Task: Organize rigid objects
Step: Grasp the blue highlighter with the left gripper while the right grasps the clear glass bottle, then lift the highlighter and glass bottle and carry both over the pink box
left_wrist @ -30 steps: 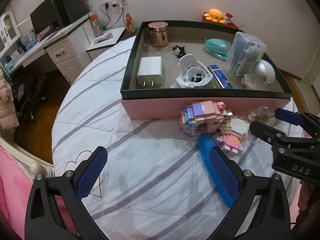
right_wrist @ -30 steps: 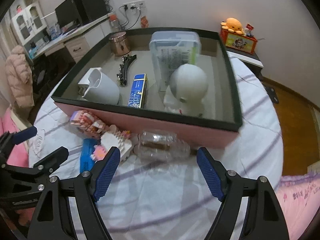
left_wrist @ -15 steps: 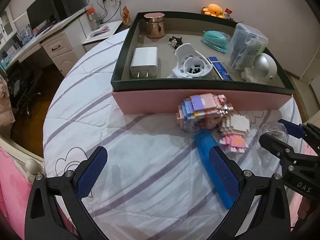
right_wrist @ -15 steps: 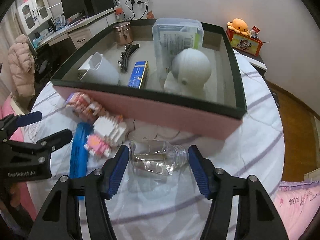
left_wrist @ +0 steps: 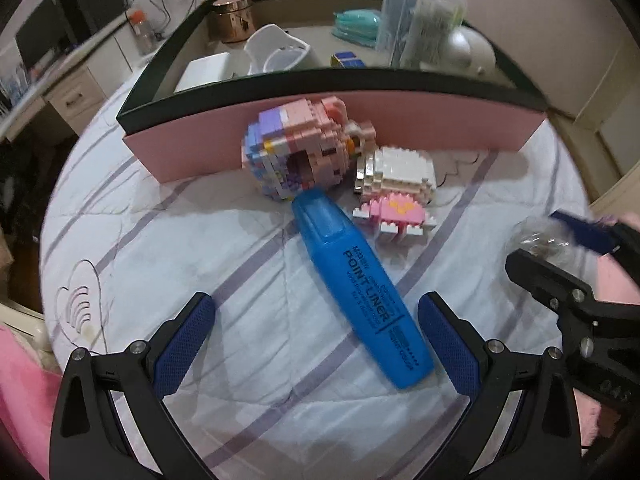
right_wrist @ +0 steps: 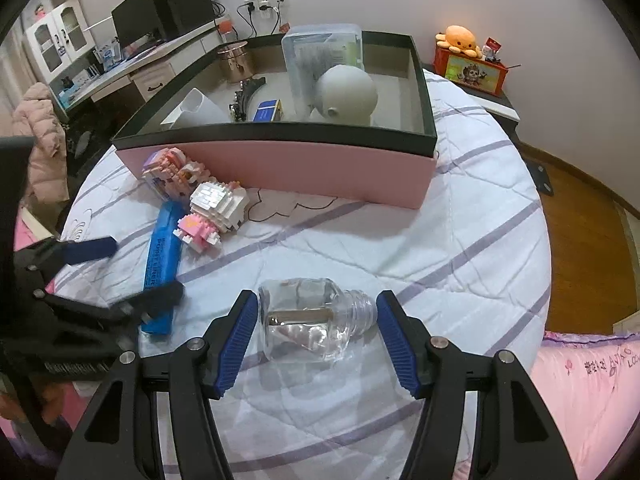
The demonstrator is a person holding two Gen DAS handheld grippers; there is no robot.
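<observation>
My right gripper point(right_wrist: 316, 320) is shut on a clear glass bottle point(right_wrist: 308, 326), gripped by its base and neck, just above the quilt. My left gripper point(left_wrist: 316, 328) is open, its jaws either side of the lower end of a blue marker point(left_wrist: 356, 288) that lies on the quilt. A pink and purple brick figure point(left_wrist: 298, 152) and a white and pink brick figure point(left_wrist: 396, 188) lie beyond the marker, against the pink box point(left_wrist: 440, 124). The marker point(right_wrist: 162, 258) and both brick figures also show in the right wrist view.
The pink box with a black rim point(right_wrist: 280, 132) holds a white charger point(left_wrist: 204, 70), a white cup point(left_wrist: 276, 52), a copper tin point(right_wrist: 236, 60), a clear case point(right_wrist: 320, 56) and a white ball figure point(right_wrist: 346, 94). A desk point(right_wrist: 132, 68) stands at the left, wooden floor point(right_wrist: 580, 220) at the right.
My left gripper has dropped and moved in around the blue marker. My right gripper has closed on the glass bottle and drawn it back from the box.
</observation>
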